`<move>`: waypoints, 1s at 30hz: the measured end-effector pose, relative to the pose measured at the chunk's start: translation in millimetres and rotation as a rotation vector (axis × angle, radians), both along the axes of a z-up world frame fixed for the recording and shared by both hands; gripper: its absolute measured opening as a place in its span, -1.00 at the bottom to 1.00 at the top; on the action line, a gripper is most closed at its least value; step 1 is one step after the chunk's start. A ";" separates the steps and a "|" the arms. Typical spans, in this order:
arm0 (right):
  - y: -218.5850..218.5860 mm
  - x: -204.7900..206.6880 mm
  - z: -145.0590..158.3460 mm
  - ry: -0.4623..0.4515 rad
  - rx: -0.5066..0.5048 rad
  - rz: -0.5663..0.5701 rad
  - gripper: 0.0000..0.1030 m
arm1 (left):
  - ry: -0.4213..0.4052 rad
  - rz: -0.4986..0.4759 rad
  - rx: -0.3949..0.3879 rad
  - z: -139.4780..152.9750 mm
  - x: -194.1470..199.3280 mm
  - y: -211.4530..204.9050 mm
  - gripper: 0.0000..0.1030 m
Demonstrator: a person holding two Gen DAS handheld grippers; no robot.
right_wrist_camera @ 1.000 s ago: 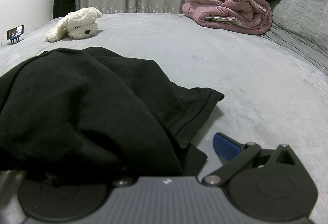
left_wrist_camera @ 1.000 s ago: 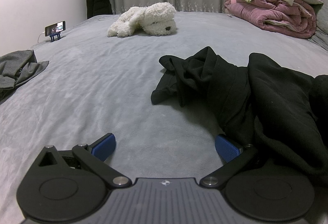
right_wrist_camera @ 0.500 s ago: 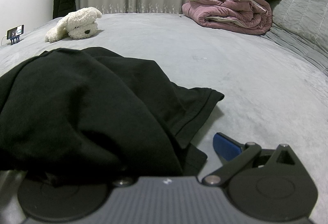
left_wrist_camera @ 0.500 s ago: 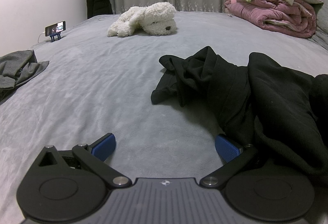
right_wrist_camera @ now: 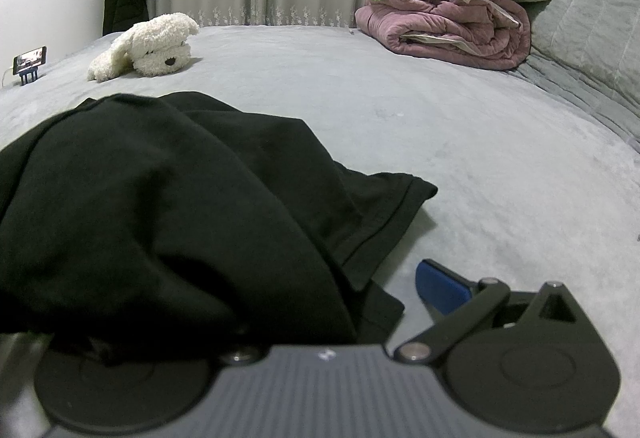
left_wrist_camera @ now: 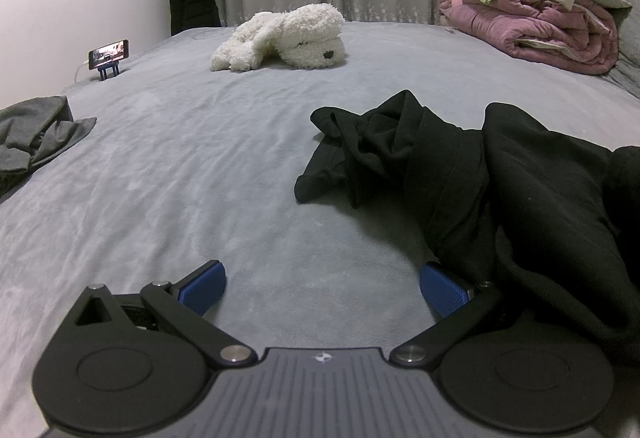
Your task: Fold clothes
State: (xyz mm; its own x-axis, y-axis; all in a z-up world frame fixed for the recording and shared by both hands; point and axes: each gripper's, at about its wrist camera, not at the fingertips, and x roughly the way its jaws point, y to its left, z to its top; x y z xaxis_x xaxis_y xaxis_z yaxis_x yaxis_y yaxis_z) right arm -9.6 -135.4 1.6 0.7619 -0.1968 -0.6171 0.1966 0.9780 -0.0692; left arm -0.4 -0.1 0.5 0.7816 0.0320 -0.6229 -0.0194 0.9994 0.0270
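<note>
The black garment (left_wrist_camera: 500,177) lies crumpled on the bed (left_wrist_camera: 200,177), between the two tongs. From the left tongs (left_wrist_camera: 322,288) it lies ahead and to the right, draped over the right finger's linkage; the blue pads (left_wrist_camera: 202,286) stand wide apart with only bed surface between them. From the right tongs (right_wrist_camera: 320,278) it lies ahead and to the left, covering the left finger; the spread cannot be told. The garment's long axis appears to run across both tongs. The right tongs are judged nearer to its hem.
</note>
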 end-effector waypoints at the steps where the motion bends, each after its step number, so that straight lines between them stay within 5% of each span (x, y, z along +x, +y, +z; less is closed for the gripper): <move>1: 0.9 -0.4 0.7 0.000 -0.001 0.000 1.00 | 0.000 -0.001 -0.003 0.3 -0.5 0.2 1.00; 7: 2.2 0.0 4.0 0.002 -0.024 0.012 1.00 | 0.005 -0.008 -0.018 2.4 -4.5 1.3 1.00; 12: 16.0 -3.6 11.0 0.001 -0.205 0.138 1.00 | 0.046 -0.027 0.002 11.1 -8.6 -1.7 1.00; 19: -1.3 -3.7 38.0 0.053 0.103 0.149 1.00 | 0.079 -0.093 -0.043 33.9 -19.8 6.2 1.00; 25: 1.3 -25.0 74.2 -0.072 0.036 0.254 0.98 | 0.075 -0.161 -0.059 54.2 -29.1 20.3 1.00; 30: 4.3 -38.7 91.7 -0.144 -0.020 0.338 0.71 | 0.132 -0.154 -0.061 51.5 -24.6 29.8 1.00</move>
State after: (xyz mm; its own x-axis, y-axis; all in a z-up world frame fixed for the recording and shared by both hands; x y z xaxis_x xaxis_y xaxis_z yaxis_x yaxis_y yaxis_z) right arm -48.4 -131.0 93.3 0.8648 0.0701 -0.4972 -0.1286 0.9881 -0.0842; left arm -25.0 29.7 51.9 0.6862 -0.1218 -0.7172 0.1330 0.9903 -0.0410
